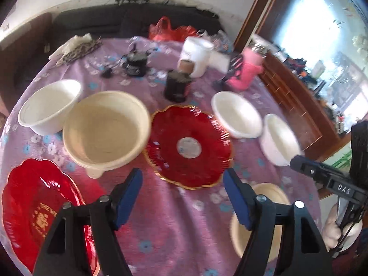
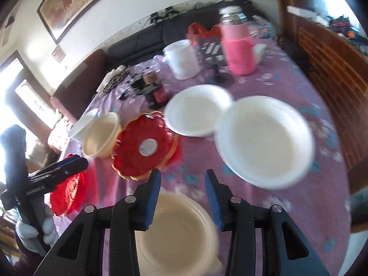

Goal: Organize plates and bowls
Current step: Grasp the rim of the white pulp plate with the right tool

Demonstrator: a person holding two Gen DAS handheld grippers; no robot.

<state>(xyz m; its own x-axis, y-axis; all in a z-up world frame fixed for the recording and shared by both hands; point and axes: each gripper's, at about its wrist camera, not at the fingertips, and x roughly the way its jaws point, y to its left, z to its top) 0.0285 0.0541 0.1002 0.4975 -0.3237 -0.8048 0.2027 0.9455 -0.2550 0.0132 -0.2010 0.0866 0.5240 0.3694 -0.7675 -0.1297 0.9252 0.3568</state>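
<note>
While both grippers hover above the purple floral tablecloth [image 1: 174,230], little sorting is evident: bowls and plates lie spread singly across it.

Left gripper [image 1: 182,197]: released, jaws wide apart, nothing between the pads. Directly ahead of its fingertips lies a red scalloped plate [image 1: 188,147], flat, with a pale round patch at its centre. Ahead and to the left stands a large cream bowl [image 1: 107,131], empty, with a white bowl [image 1: 49,105] touching or just beside it, also empty. Below the left finger sits a second red plate [image 1: 34,211]; whether it is a stack cannot be told.

Right gripper [image 2: 181,197]: released, jaws parted, nothing gripped. Beneath and just behind its fingertips sits a small cream bowl [image 2: 177,237], empty. Ahead to the right stand two white bowls, near [image 2: 264,140] and far [image 2: 195,110], rims close, both empty.

Remaining, by judgement: nest like bowls and stack the red plates.
</note>
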